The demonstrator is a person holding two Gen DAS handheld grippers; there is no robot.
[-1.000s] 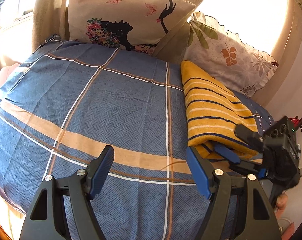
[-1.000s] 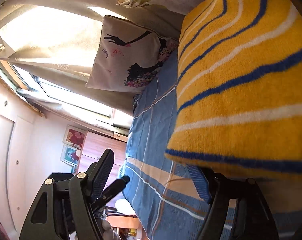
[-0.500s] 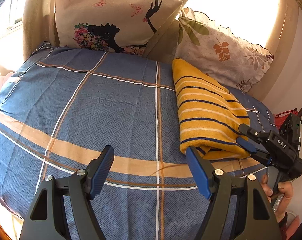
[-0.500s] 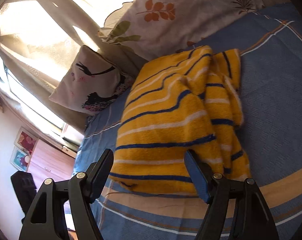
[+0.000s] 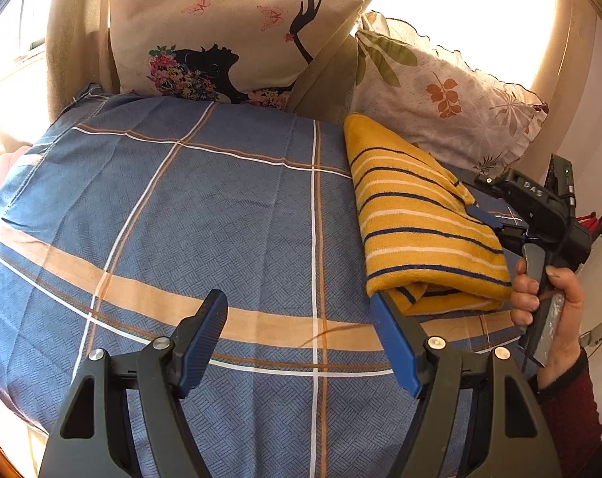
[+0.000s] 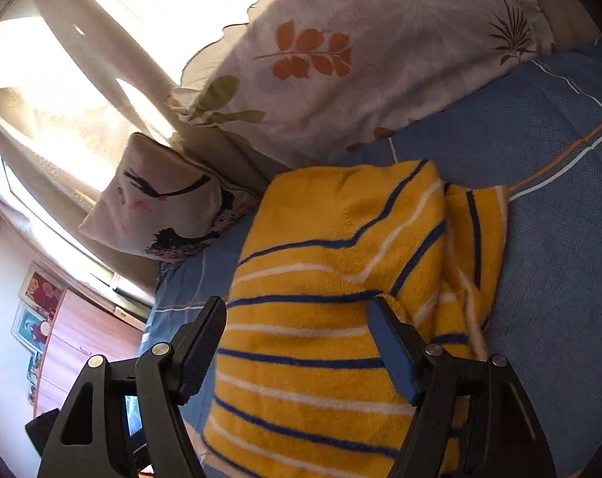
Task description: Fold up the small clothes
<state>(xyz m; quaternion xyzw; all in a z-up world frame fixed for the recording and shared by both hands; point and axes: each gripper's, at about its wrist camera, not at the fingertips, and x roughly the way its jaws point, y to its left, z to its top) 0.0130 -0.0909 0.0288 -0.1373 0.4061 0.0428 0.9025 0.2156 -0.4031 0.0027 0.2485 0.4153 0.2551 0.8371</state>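
Blue rubbery pads on the left tongs [image 5: 299, 342], jaws wide apart, nothing held, above the bed [image 5: 181, 219] with its woven blue plaid cover. Right tongs [image 6: 297, 344] also spread wide and empty, over the yellow striped knit [image 6: 320, 318]. Knit is fuzzy, folded into a thick slab on the bed's right side. Behind: silhouette cushion [image 5: 229, 40], leaf-print pillow [image 5: 440, 91].

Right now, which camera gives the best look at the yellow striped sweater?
The left wrist view: the whole folded yellow striped sweater lies on the blue plaid bedspread, its layered front edge visible, with the right gripper beside it. The right wrist view sits close over it, cropping the near end but showing the loose folds on its far side.
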